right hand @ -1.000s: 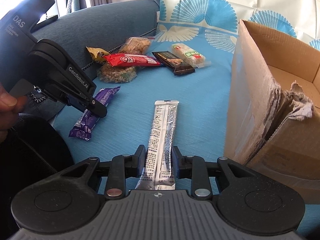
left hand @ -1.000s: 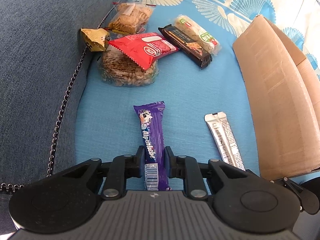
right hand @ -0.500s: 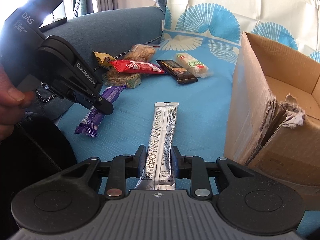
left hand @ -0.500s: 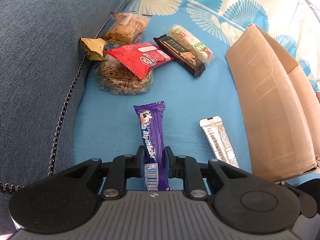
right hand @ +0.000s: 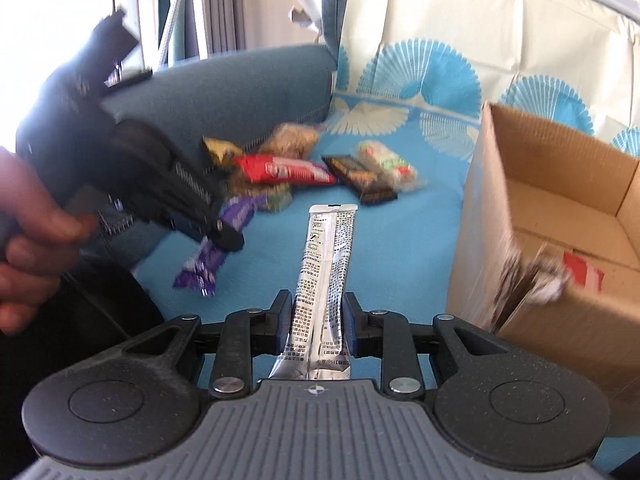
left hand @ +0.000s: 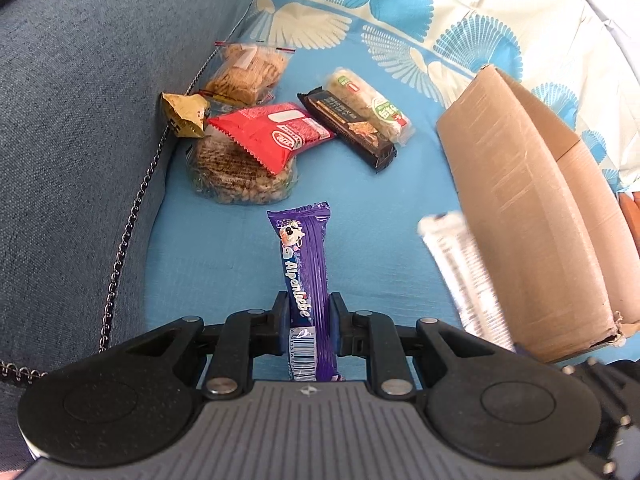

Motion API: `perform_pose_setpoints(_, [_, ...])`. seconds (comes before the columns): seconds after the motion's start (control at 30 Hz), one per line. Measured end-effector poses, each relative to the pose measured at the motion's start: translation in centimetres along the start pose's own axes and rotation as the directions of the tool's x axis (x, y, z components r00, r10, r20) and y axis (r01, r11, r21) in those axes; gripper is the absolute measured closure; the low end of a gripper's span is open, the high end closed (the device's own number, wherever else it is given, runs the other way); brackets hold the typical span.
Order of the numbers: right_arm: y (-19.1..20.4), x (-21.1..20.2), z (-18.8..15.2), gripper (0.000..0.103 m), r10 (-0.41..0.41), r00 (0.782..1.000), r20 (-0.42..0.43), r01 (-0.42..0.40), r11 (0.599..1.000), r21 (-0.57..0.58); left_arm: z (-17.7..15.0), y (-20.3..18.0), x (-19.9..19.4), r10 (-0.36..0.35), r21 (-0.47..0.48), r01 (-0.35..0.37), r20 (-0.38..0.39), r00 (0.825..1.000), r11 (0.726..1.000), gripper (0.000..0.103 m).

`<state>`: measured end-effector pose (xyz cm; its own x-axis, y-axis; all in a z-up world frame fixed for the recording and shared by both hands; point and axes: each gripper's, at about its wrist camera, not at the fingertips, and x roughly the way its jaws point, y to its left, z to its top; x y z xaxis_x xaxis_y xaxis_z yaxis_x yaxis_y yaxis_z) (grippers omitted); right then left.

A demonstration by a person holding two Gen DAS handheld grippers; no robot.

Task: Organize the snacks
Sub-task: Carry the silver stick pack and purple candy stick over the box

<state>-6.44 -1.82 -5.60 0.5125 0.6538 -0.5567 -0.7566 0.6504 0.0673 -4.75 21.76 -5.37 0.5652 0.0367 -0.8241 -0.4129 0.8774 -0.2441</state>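
Snacks: purple "Alpenliebe" bar (left hand: 306,280) was clamped between the left gripper (left hand: 307,320) jaws, bottom centre of the left wrist view. Silver stick pack (right hand: 326,276), small unreadable print, was clamped in the right gripper (right hand: 318,320) jaws, bottom centre of the right view. Remaining pile sat upper centre on the blue bedsheet (left hand: 224,264): red pack (left hand: 272,134), dark bar (left hand: 348,128), clear cookie bag (left hand: 248,70). Only the right view showed inside the cardboard box (right hand: 560,184): red item (right hand: 582,270), and the person's hand (right hand: 28,232). Versus a second ago, the stick pack was lifted and sat closer to the box.
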Motion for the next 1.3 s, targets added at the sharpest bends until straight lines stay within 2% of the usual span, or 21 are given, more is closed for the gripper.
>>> perform_pose_setpoints(0.3, [-2.4,-4.6,4.2,0.075,-0.040,0.987,0.157,0.032,0.998,0.055,0.0,-0.2,-0.6,-0.030,0.011,0.030,0.032,0.999,0.999,0.082])
perform_pose_setpoints(0.57, [-8.7,-9.1,6.3,0.075,-0.181,0.951,0.251,0.148,0.978,0.143,0.0,-0.2,-0.9,-0.045,0.012,0.044,0.057,0.997,0.999,0.082])
perform_pose_setpoints(0.73, [-13.4,-10.8,5.6,0.075,-0.297,0.919,0.258,0.249,0.947,0.205,-0.2,-0.2,-1.5,-0.052,0.012,0.051,0.098,0.994,0.999,0.082])
perform_pose_setpoints(0.9, [-17.0,-11.6,3.7,0.075,-0.376,0.898,0.230,0.307,0.908,0.286,-0.3,-0.3,-2.2,-0.054,0.012,0.053,0.146,0.988,0.999,0.082])
perform_pose_setpoints(1.07, [-18.6,-11.9,1.6,0.075,-0.393,0.896,0.205,0.291,0.870,0.398,-0.4,-0.6,-2.9,-0.045,0.026,0.041,0.183,0.982,0.999,0.082])
perform_pose_setpoints(1.3, [-19.3,-12.0,0.7,0.075,-0.384,0.895,0.227,0.248,0.851,0.463,-0.9,-3.1,-4.1,0.014,0.116,-0.046,0.259,0.966,0.992,0.082])
